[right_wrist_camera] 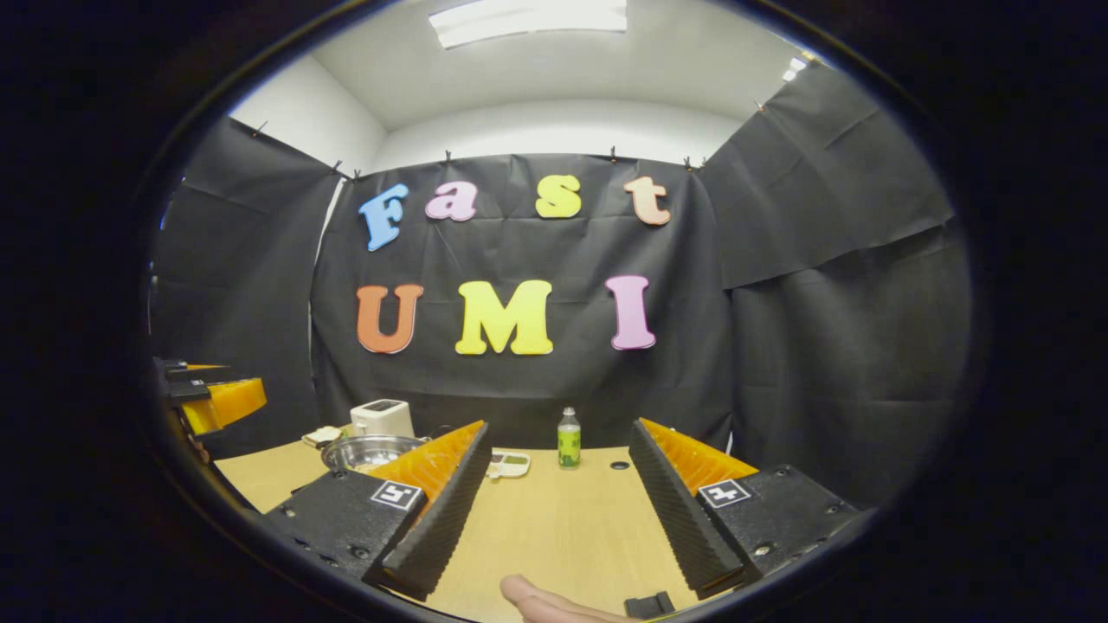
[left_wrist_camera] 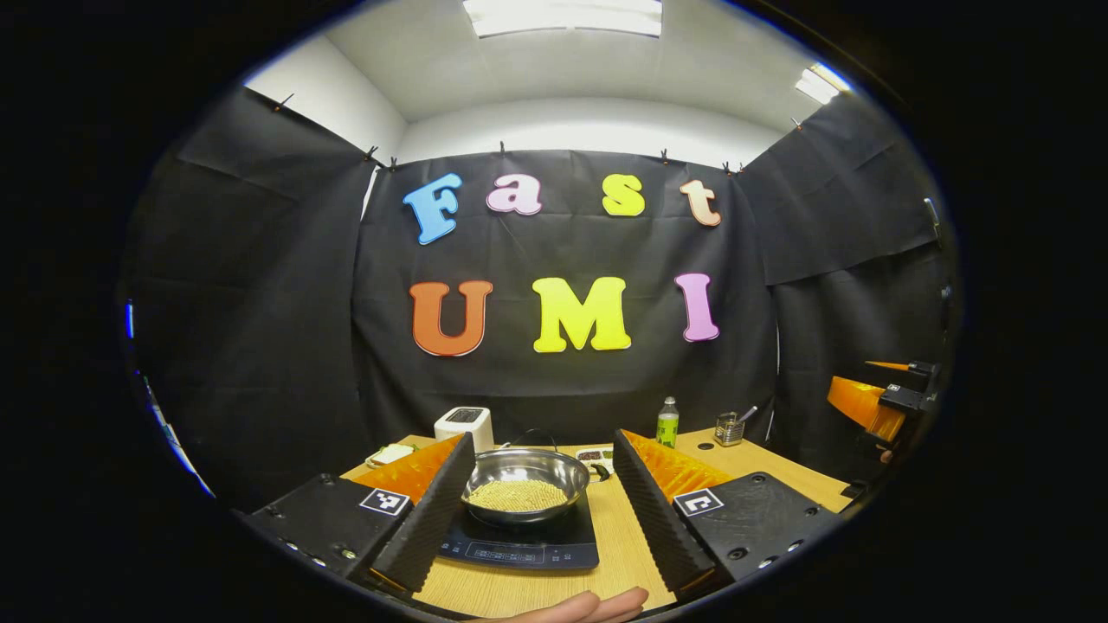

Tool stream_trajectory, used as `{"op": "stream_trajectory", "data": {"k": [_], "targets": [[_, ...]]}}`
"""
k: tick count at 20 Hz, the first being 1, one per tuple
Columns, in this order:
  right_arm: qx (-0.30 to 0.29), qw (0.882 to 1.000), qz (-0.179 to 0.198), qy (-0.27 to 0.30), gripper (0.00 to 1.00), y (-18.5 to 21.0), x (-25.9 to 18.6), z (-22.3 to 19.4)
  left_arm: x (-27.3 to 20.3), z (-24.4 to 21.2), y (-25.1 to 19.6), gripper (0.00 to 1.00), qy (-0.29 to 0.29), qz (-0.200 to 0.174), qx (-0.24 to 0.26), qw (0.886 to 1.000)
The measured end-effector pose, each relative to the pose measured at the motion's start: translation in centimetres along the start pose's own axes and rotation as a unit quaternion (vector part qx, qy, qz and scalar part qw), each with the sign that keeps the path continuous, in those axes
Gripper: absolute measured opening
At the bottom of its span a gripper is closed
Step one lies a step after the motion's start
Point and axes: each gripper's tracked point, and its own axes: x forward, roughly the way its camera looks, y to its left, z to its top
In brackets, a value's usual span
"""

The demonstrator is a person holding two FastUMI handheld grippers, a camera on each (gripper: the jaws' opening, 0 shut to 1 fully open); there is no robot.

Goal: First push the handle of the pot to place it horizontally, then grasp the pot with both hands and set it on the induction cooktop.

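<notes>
Left gripper view: one round, shiny steel pot (left_wrist_camera: 525, 484), pale grains inside, sits on the one flat dark cooktop (left_wrist_camera: 528, 541), framed between the left gripper (left_wrist_camera: 541, 502)'s wide-spread ribbed fingers. One bottle (left_wrist_camera: 666, 423) beyond the right finger.

Right gripper view: right gripper (right_wrist_camera: 554, 497) spread wide over bare wooden table (right_wrist_camera: 563, 528); the pot (right_wrist_camera: 368, 451) lies beyond its left finger, one bottle (right_wrist_camera: 568, 439) between.

A silver steel pot (left_wrist_camera: 525, 484) held pale yellow grains (left_wrist_camera: 517, 495) on a black induction cooktop (left_wrist_camera: 528, 543). The bench (right_wrist_camera: 554, 519) was light wood-grain. A white toaster (right_wrist_camera: 382, 418) and green-labelled bottle (right_wrist_camera: 568, 439) stood behind.
</notes>
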Motion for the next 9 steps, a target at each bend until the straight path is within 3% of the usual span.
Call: {"op": "stream_trajectory", "data": {"k": [1,2,3,4,9], "targets": [[0.001,1.0,-0.003,-0.001,0.96,-0.3,-0.1,0.1,0.0,0.0,0.0,0.95,0.0,0.002,0.0,1.0],[0.002,1.0,-0.006,-0.001,1.0,-0.5,-0.2,0.1,-0.1,0.1,-0.1,0.95,0.0,0.003,-0.002,1.0],[0.002,1.0,-0.007,-0.001,0.96,-0.7,-0.4,0.0,-0.2,0.1,-0.1,0.95,-0.001,0.005,-0.004,1.0],[0.003,1.0,-0.008,-0.002,1.0,-0.8,-0.5,0.0,-0.2,0.2,-0.3,0.95,-0.001,0.004,-0.006,1.0],[0.015,1.0,-0.015,0.0,0.96,-2.2,-1.0,-0.8,0.5,0.2,-1.5,0.95,0.001,-0.004,-0.006,1.0]]}}
